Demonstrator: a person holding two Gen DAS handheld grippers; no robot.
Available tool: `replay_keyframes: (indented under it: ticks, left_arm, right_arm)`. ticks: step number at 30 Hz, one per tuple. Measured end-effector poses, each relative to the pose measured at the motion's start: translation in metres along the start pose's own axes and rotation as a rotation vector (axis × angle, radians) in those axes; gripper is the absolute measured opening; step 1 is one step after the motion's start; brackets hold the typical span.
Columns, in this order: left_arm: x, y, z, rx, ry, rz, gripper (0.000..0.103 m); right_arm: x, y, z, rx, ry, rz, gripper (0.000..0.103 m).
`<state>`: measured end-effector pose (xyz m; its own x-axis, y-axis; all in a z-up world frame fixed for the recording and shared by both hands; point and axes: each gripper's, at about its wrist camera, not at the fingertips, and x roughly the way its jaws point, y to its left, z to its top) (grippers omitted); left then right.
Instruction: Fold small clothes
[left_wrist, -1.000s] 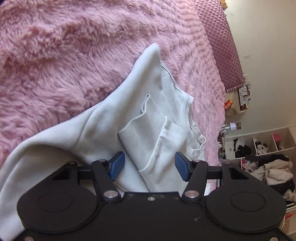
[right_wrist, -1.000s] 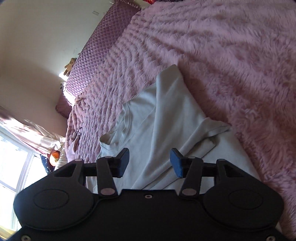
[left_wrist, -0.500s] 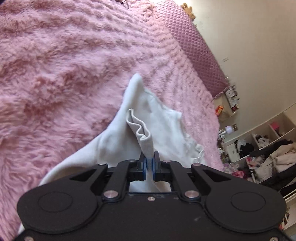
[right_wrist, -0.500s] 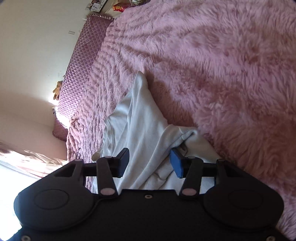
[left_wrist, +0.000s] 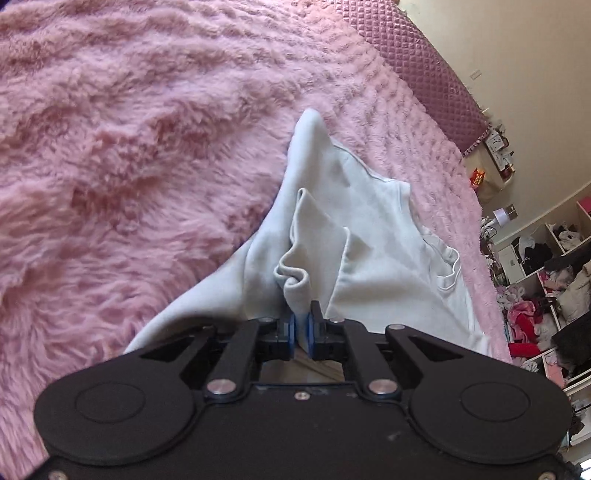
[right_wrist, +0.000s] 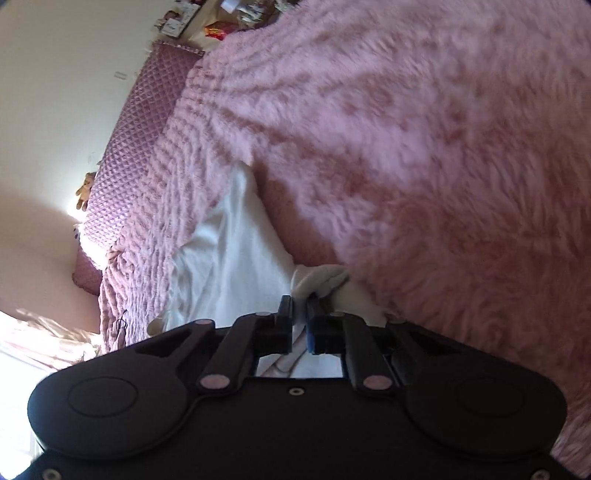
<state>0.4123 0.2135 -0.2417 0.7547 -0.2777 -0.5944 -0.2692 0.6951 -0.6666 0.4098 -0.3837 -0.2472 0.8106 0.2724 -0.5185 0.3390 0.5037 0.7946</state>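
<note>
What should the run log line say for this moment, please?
left gripper: shut on white garment | right gripper: shut on white garment | surface: pink fluffy blanket | step: fold not yet done

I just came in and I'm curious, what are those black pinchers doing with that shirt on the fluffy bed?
A person is folding a small pale shirt on a fluffy pink blanket. The left gripper pinches a bunched fold of it, jaws just easing open. The right gripper is shut on another bunched part. The shirt is not folded yet.
</note>
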Motion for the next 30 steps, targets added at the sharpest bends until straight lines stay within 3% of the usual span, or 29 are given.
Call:
replay_keyframes:
  ticks: [5,7,8,9,11,12,14,16,21,23,25,26,28,30]
  left_arm:
    - [-0.003,0.006,0.007,-0.051,0.035,-0.005,0.015]
    - [-0.018,0.002,0.013,-0.037,0.030,0.040,0.015]
    - [-0.029,-0.001,0.015,-0.011,0.010,0.070,0.015]
    - [-0.041,-0.007,0.017,0.025,-0.023,0.092,0.015]
    - [-0.062,-0.017,0.017,0.080,-0.071,0.086,0.015]
    - [-0.067,-0.022,0.019,0.097,-0.076,0.053,0.021]
    - [-0.067,-0.035,0.021,0.124,-0.052,-0.012,0.035]
    - [-0.055,-0.047,0.018,0.147,-0.023,-0.048,0.038]
    - [-0.003,-0.060,0.002,0.165,0.098,0.009,0.039]
    - [0.007,-0.059,-0.004,0.210,0.105,0.053,0.039]
    - [0.009,-0.053,-0.004,0.221,0.098,0.050,0.042]
    - [0.009,-0.049,-0.003,0.214,0.101,0.062,0.040]
    - [0.007,-0.035,0.002,0.168,0.114,0.037,0.035]
    - [0.005,-0.028,0.006,0.139,0.116,0.043,0.019]
  right_arm:
    - [0.002,-0.007,-0.001,-0.022,-0.006,0.009,0.000]
    - [-0.003,-0.004,0.002,-0.010,0.004,-0.011,0.001]
    - [-0.007,-0.001,0.004,-0.008,0.012,-0.027,0.008]
    - [-0.014,0.006,0.005,-0.025,0.013,-0.046,0.022]
    - [-0.025,0.024,0.005,-0.149,-0.015,-0.067,0.023]
    - [-0.031,0.037,0.003,-0.248,-0.041,-0.052,0.023]
    - [-0.032,0.056,0.000,-0.373,-0.040,-0.005,0.023]
    - [-0.024,0.075,-0.007,-0.446,-0.013,0.053,0.024]
    - [0.016,0.101,-0.035,-0.582,0.103,0.097,0.026]
    - [0.030,0.101,-0.044,-0.592,0.148,0.072,0.026]
    - [0.037,0.092,-0.047,-0.595,0.136,-0.015,0.025]
    - [0.037,0.086,-0.043,-0.585,0.121,-0.031,0.014]
    - [0.034,0.068,-0.030,-0.513,0.097,-0.049,0.006]
    - [0.028,0.050,-0.018,-0.428,0.097,-0.019,0.001]
